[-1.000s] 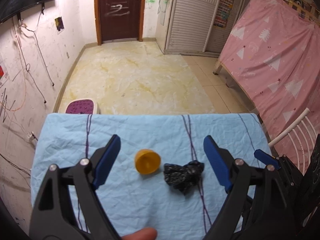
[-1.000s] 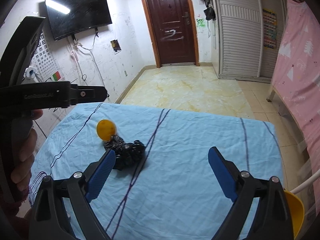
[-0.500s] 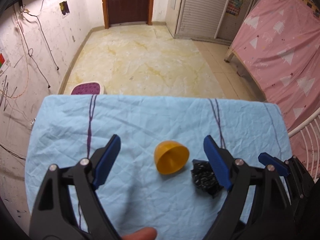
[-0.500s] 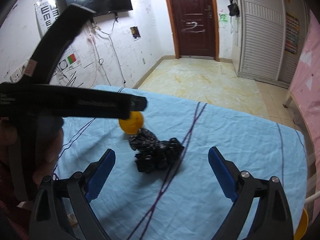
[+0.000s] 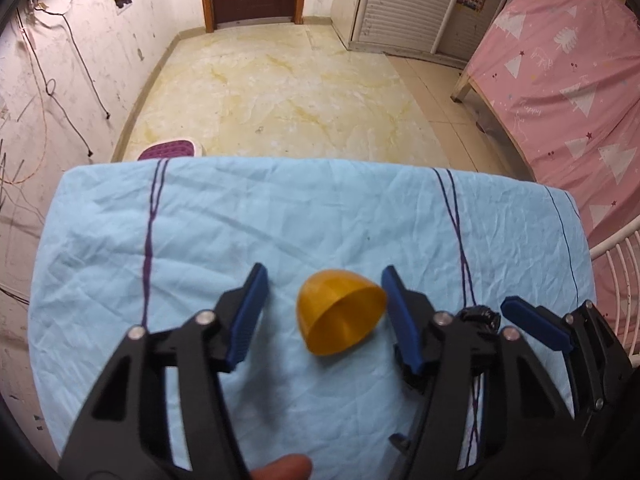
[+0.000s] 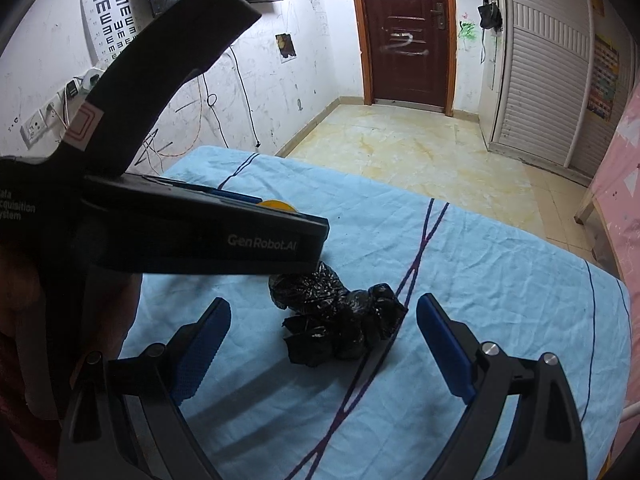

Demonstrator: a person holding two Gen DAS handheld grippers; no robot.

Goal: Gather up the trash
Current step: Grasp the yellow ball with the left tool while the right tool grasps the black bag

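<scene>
The left gripper points steeply down at the table, its blue fingers closing around an orange cup that lies on its side between them; the pad at 3 o'clock sits just beside the cup's rim, the pad at 9 o'clock stands clear of it, so nothing is pinched yet. Just to the right, the right gripper hangs with its fingers spread wide on either side of a crumpled black plastic bag, touching neither side of it. The bag rests on the light blue tablecloth, across a purple stripe, with the cup at about 11 o'clock from it. Beyond the far table edge lies a yellowish tiled floor, and at 12 o'clock stands a dark brown door.
</scene>
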